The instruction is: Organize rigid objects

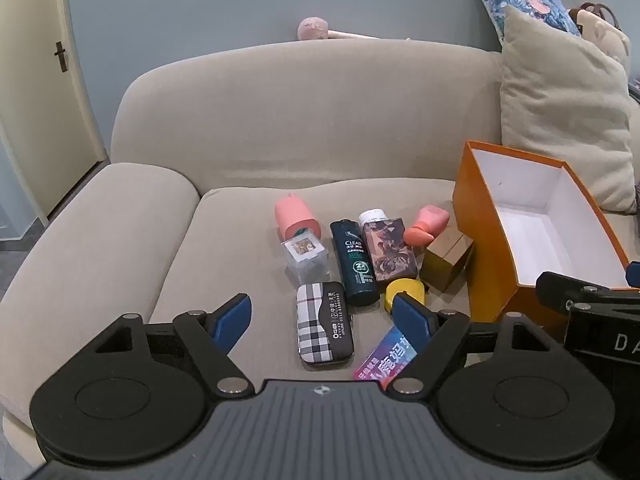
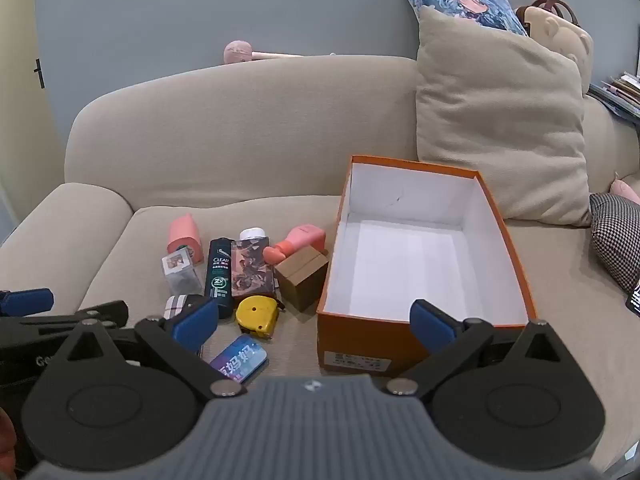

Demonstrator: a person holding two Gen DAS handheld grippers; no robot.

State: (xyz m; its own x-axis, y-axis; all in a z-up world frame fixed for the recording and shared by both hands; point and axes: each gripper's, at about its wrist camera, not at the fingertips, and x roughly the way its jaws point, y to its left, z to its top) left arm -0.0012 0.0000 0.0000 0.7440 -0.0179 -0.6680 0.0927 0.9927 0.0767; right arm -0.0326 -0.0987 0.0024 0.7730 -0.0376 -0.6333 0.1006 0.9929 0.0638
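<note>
While both grippers gape empty, plaid case [image 1: 323,322] between left gripper [image 1: 324,314] fingers

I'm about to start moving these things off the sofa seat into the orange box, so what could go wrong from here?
1. The items lie packed together: the yellow tape measure sits right by the dark shampoo bottle and the brown box, so open jaws may nudge neighbours.
2. The orange box rests on a soft sofa cushion and might tip or shift if bumped.
3. The left gripper and right gripper hover close together and could collide.
</note>
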